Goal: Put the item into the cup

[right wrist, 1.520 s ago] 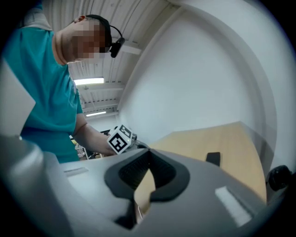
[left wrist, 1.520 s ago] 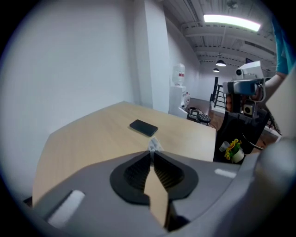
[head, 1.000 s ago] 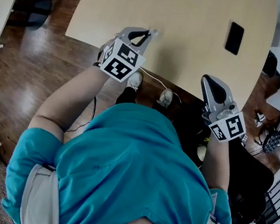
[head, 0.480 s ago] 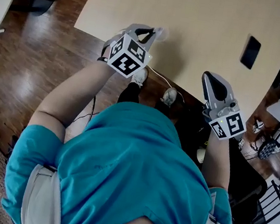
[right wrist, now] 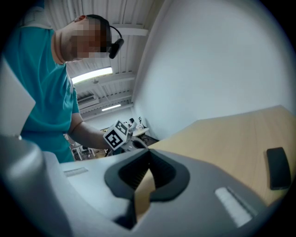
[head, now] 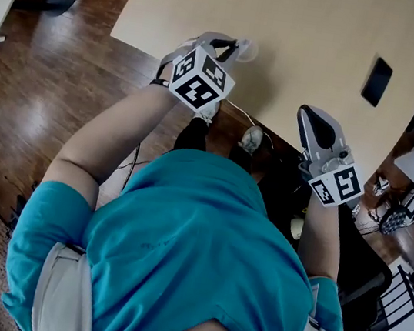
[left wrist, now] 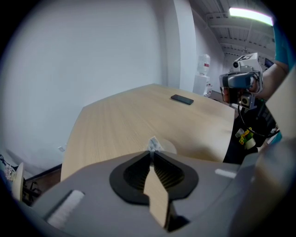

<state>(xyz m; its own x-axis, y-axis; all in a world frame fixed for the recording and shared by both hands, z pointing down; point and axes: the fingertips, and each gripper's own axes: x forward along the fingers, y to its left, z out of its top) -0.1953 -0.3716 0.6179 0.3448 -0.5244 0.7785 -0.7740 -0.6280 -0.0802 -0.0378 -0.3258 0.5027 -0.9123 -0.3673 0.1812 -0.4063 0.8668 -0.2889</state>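
Note:
My left gripper (head: 232, 46) hovers over the near left part of the beige table (head: 314, 30). Its jaws (left wrist: 151, 152) are shut on a small pale crumpled item (left wrist: 153, 144) at their very tips. Just past the tips stands a pale, see-through round shape, apparently the cup (left wrist: 169, 148), which the head view shows as a faint ring (head: 247, 49). My right gripper (head: 310, 116) is held off the table's near edge, above the floor. Its jaws (right wrist: 149, 163) are shut with nothing between them.
A flat black phone-like slab (head: 377, 81) lies on the table's right side, also visible from the left gripper (left wrist: 181, 99). Dark wooden floor (head: 41, 80) surrounds the table. Chair bases and gear (head: 403, 207) crowd the right.
My left gripper has moved a little to the right over the table with the item still pinched. The right gripper has stayed in place.

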